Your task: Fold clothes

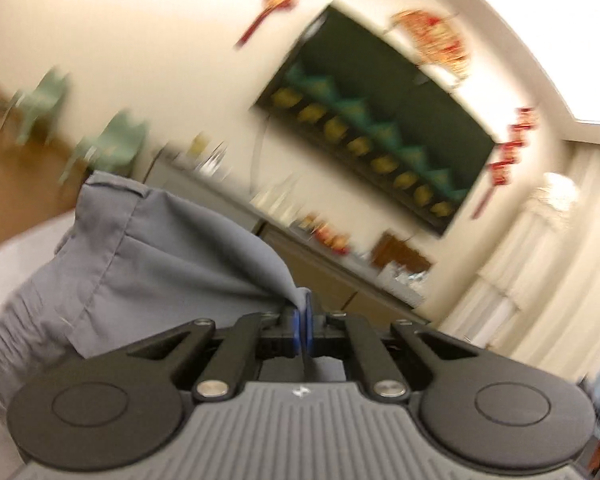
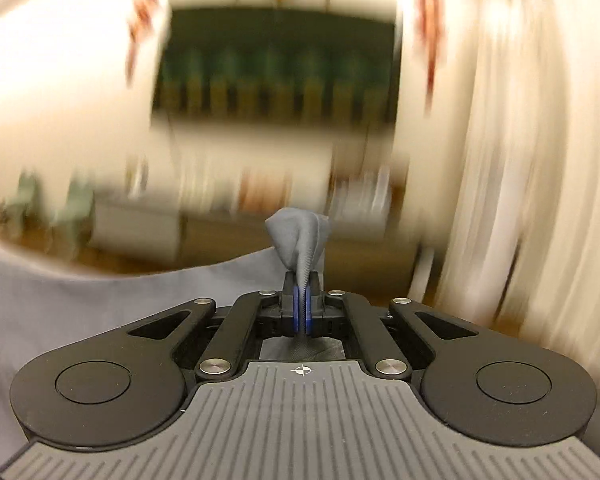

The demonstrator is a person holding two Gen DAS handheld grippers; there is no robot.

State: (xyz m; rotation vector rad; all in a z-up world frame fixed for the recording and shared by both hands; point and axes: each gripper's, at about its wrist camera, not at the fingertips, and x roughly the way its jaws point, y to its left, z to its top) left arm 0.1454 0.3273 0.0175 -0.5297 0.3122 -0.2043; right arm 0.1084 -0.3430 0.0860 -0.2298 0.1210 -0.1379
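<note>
A grey garment (image 1: 148, 256) with stitched seams and a gathered waistband hangs lifted in the air. My left gripper (image 1: 302, 304) is shut on a corner of it; the cloth spreads out to the left and down. In the right wrist view my right gripper (image 2: 302, 284) is shut on another bunched corner of the grey garment (image 2: 100, 304), which pokes up above the closed fingertips and stretches away to the left. Both views are tilted and blurred by motion.
A white surface (image 1: 4, 280) lies under the cloth at the left. Behind are a low sideboard (image 1: 340, 276) with clutter, a dark wall screen (image 1: 380, 120), red hangings, green chairs (image 1: 116, 144) and white curtains (image 2: 520, 160) at the right.
</note>
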